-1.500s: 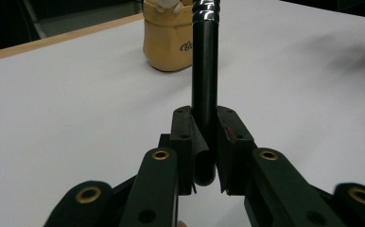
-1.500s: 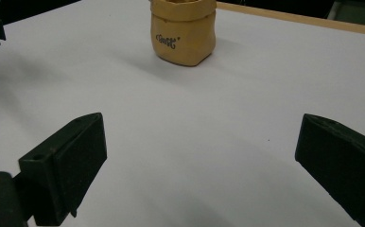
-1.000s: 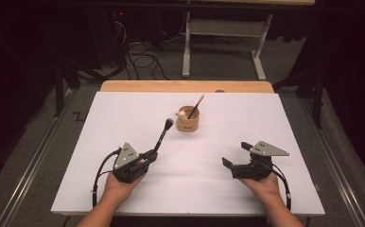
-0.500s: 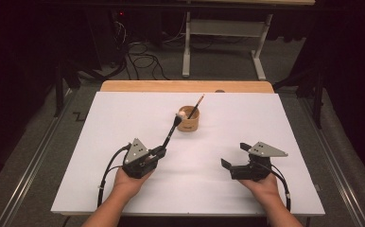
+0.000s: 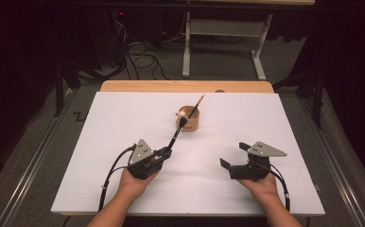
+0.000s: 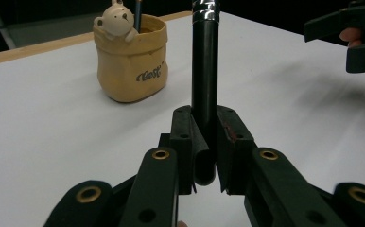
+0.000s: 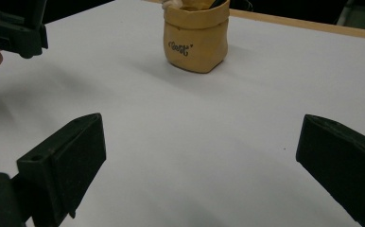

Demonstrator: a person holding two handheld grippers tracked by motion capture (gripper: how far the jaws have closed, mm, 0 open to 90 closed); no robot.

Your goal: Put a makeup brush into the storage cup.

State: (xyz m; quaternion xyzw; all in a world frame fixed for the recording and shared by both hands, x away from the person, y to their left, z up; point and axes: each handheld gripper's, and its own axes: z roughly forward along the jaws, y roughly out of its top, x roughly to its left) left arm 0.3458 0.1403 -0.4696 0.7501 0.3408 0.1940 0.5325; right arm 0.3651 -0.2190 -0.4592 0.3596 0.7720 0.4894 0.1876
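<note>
Pointing up and forward, a black brush is pinched at its lower end between the jaws of the left gripper, and its tip reaches over the rim of the tan cup at the middle of the white table. A small bear figure sits on this cup. The left hand rests low on the table. The right gripper stands well apart to the right, its jaws spread wide and holding nothing, with the right hand behind it.

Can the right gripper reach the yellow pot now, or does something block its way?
Probably yes: the right gripper is open and holds nothing, and bare white table lies between it and the yellow pot.
</note>
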